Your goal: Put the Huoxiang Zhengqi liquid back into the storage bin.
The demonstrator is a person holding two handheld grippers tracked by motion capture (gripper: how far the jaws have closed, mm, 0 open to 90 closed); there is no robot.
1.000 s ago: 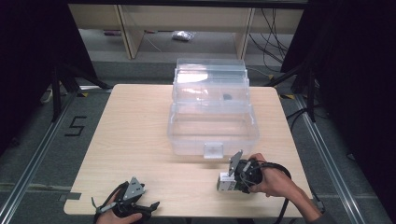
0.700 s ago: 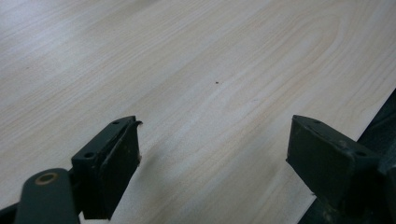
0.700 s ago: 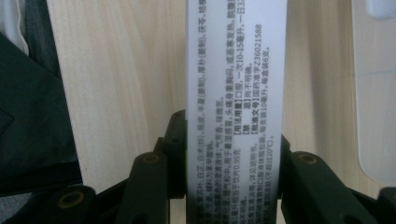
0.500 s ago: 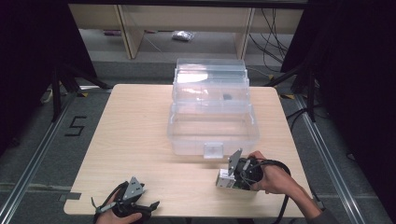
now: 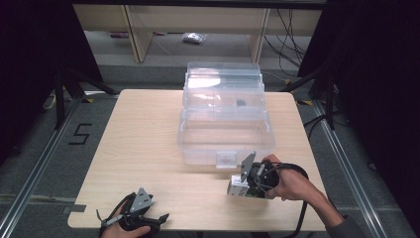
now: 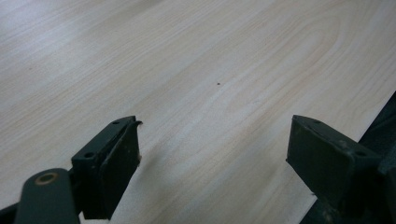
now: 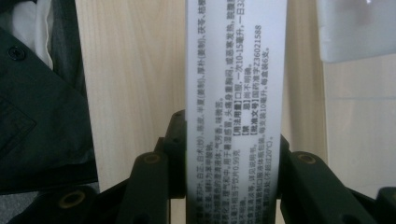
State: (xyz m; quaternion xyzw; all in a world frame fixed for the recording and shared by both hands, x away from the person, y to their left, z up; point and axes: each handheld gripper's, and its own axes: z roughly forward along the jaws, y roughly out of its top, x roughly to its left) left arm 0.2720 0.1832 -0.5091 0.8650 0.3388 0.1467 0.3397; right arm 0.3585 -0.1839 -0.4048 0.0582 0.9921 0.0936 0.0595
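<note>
My right hand-held gripper (image 5: 236, 188) is clamped on the small white printed box (image 7: 233, 93), just in front of the clear plastic case (image 5: 225, 134) on the table (image 5: 143, 144). Grasp step complete, I judge; next: lift into the case. My left hand-held gripper (image 6: 212, 158) rests open, empty.

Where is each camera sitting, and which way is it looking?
High view: above the person's side, looking forward and down on the wooden table and clear box; both hands and claws show.
Left gripper view: rides the left claw, looking along its open jaws at bare tabletop.
Right gripper view: rides the right claw, looking along jaws shut on a white printed carton.
Shared: the carton and table also appear in the high view.
</note>
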